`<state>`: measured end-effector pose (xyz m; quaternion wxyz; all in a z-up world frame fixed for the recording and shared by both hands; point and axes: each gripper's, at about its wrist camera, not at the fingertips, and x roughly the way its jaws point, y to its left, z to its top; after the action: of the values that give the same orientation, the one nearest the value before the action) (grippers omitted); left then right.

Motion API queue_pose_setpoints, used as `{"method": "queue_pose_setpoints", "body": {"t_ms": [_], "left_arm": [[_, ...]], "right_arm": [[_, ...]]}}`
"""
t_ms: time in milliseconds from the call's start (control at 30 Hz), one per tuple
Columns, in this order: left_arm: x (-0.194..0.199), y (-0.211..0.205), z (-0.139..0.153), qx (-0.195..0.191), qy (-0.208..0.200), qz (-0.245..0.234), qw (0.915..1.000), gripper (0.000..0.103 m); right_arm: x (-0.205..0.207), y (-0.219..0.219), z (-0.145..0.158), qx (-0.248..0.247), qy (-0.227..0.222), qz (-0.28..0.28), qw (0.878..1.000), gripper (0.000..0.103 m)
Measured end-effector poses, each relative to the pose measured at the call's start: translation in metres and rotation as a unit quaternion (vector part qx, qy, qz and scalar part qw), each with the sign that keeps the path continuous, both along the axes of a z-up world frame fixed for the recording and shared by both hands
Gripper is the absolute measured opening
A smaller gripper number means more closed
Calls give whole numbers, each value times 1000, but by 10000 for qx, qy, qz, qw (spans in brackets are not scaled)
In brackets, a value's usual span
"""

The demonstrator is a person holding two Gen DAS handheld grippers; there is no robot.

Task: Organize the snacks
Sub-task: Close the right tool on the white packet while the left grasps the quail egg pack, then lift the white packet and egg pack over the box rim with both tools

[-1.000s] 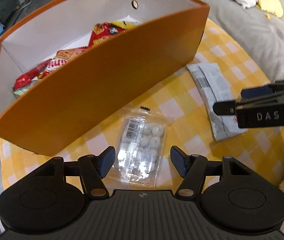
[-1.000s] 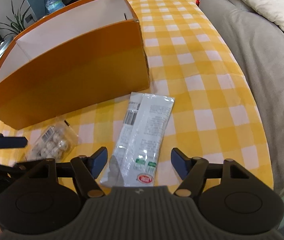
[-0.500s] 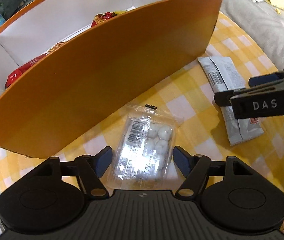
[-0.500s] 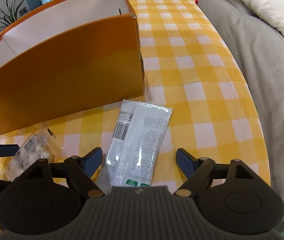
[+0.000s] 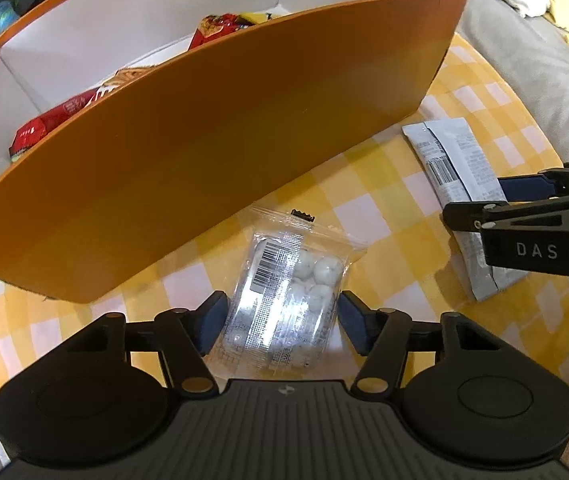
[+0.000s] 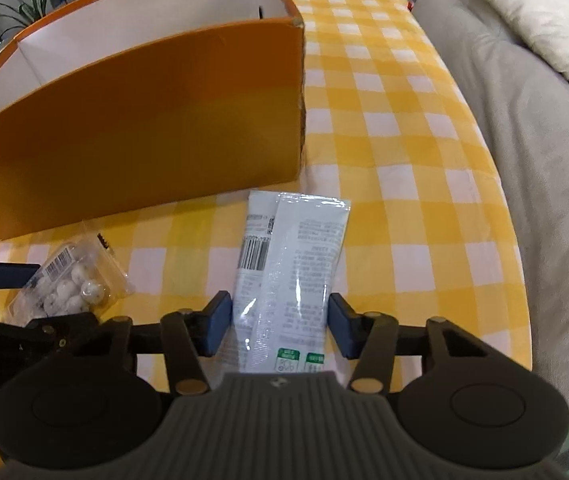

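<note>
**Snacks between the pads of both tools, orange box behind**

Snacks already in the orange box [image 5: 212, 128] show over its near wall in the left wrist view: red packets [image 5: 50, 120] at the left end and a red-and-yellow pack [image 5: 220, 26] further right. The box stands on the bench [image 6: 396, 208], which wears a yellow-and-white checked cloth.

In front of the box's near wall lies a clear bag of white round candies [image 5: 288, 292], barcode label up, flat on the cloth. The left tool [image 5: 280, 320] is lowered around the bag's near half, its blue pads [image 5: 212, 320] set on either side. The pads sit right at the bag's edges, but whether they press it cannot be told; the jaws stand partly open, about the bag's width.

To the right, near the box's right corner, a long grey-white packet [image 6: 288, 272] lies lengthwise on the cloth, barcode and printed text up, green marks at its near end. The right tool [image 6: 280, 324] straddles the packet's near half, a blue pad [image 6: 340, 328] on each side, close to the packet's edges; the jaws are partly open and a firm grip is not evident.

Further right, beyond the bench edge, a grey sofa [image 6: 544, 160] carries a pale cushion [image 6: 524, 20].
</note>
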<state>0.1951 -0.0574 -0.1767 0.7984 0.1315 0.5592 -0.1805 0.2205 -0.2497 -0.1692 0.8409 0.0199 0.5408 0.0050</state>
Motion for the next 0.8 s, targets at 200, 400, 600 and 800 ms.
{"method": "queue_pose_setpoints", "body": {"t_ms": [200, 400, 600, 800], "left_arm": [[8, -4, 0, 95, 325, 297, 9990, 69], [12, -1, 0, 23, 396, 397, 9984, 67], [-2, 17, 11, -303, 24, 807, 9963, 66], [-32, 35, 50, -687, -384, 1017, 9917, 66]], "right_arm": [[10, -5, 1, 140, 334, 3, 9993, 49], [16, -6, 1, 177, 556, 79, 9983, 47], [10, -9, 4, 390, 608, 4, 9974, 46], [-7, -3, 24, 554, 427, 6, 9976, 46]]}}
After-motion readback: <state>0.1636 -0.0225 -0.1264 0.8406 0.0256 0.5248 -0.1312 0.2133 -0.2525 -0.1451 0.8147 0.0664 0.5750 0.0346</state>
